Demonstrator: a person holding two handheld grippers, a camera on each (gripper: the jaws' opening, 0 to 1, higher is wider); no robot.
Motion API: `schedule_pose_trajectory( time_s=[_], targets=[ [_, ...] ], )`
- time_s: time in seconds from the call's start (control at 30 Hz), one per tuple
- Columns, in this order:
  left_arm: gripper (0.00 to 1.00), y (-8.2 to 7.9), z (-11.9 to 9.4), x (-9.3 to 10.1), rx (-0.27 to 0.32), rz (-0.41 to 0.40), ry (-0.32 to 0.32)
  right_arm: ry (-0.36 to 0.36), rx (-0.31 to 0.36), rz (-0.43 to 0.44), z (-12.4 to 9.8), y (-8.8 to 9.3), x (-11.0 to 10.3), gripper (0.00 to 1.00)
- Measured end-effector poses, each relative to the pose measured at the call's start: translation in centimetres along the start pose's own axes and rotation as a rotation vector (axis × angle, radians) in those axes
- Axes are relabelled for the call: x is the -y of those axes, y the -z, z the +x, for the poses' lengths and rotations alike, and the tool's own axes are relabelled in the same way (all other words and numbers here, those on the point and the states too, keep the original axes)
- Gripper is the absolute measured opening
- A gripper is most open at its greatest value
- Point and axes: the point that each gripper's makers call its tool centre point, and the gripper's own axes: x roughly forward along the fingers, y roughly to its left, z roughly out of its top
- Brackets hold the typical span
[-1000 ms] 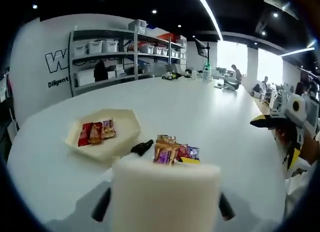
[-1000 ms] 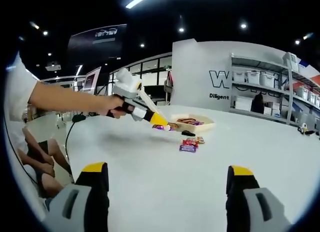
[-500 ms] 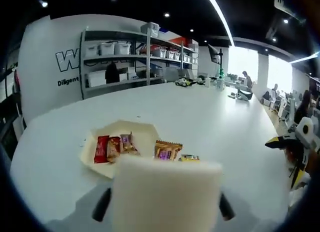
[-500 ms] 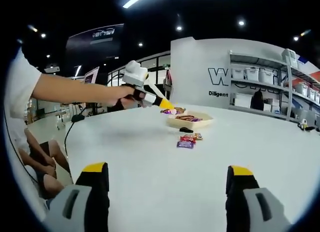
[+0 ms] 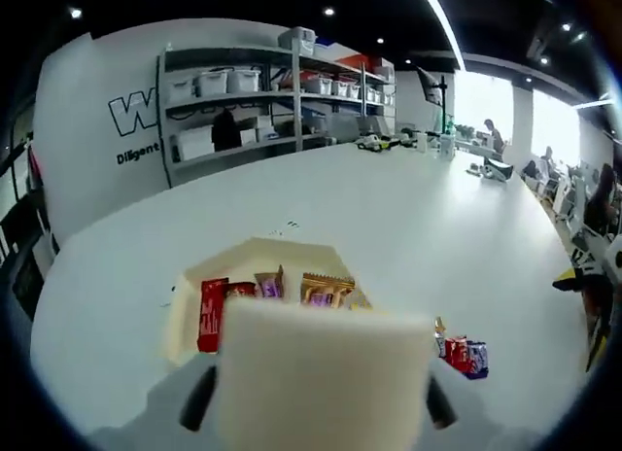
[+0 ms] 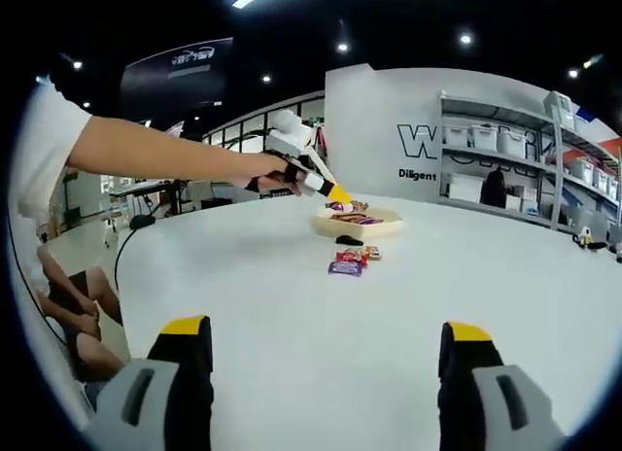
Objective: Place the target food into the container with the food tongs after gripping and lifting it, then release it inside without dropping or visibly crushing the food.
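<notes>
Your left arm (image 6: pixel 146 150) is stretched forward over the white table (image 6: pixel 389 315), and the left gripper (image 6: pixel 335 200) points down at the cream container (image 6: pixel 358 224). It grips a gold-and-purple snack packet (image 5: pixel 326 290) just above the container, where a red packet (image 5: pixel 212 313) and others already lie. More packets (image 6: pixel 352 260) and a small black object (image 6: pixel 349 240) lie on the table just beside the container. Your right gripper (image 6: pixel 326 359) hovers low over the table, well apart from them, with its jaws wide apart and empty.

Gold-wrapped snack (image 5: pixel 326 291) hangs above the cream tray (image 5: pixel 185 305) holding red and purple bars (image 5: pixel 212 313)
</notes>
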Motion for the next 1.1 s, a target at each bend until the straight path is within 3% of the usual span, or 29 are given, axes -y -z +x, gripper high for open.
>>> schedule_pose_trajectory(
  time_s=[0.07, 0.17, 0.23, 0.63, 0.87, 0.97, 1.1],
  targets=[
    [0.22, 0.1, 0.6, 0.5, -0.010, -0.025, 0.008, 0.008, -0.001, 0.000, 0.0, 0.0, 0.3, 0.96],
    [0.22, 1.0, 1.3, 0.8, -0.073, 0.085, -0.006, 0.018, -0.012, -0.009, 0.1, 0.2, 0.6, 0.95],
    [0.22, 1.3, 1.9, 1.3, -0.079, 0.004, 0.005, 0.020, -0.016, -0.010, 0.3, 0.3, 0.8, 0.95],
    [0.23, 2.1, 3.3, 1.3, -0.100, -0.009, -0.020, 0.034, -0.029, -0.015, 0.8, 0.8, 1.5, 0.92],
    [0.23, 1.4, 5.0, 0.1, -0.090, -0.083, -0.091, 0.038, -0.037, -0.011, 0.9, 1.0, 1.9, 0.92],
    [0.23, 1.0, 5.8, 0.0, -0.079, -0.166, -0.102, 0.041, -0.043, -0.008, 0.9, 1.3, 2.1, 0.92],
    [0.24, 0.5, 6.3, -0.5, -0.065, -0.194, -0.143, 0.045, -0.050, -0.005, 0.8, 1.5, 2.4, 0.91]
  ],
)
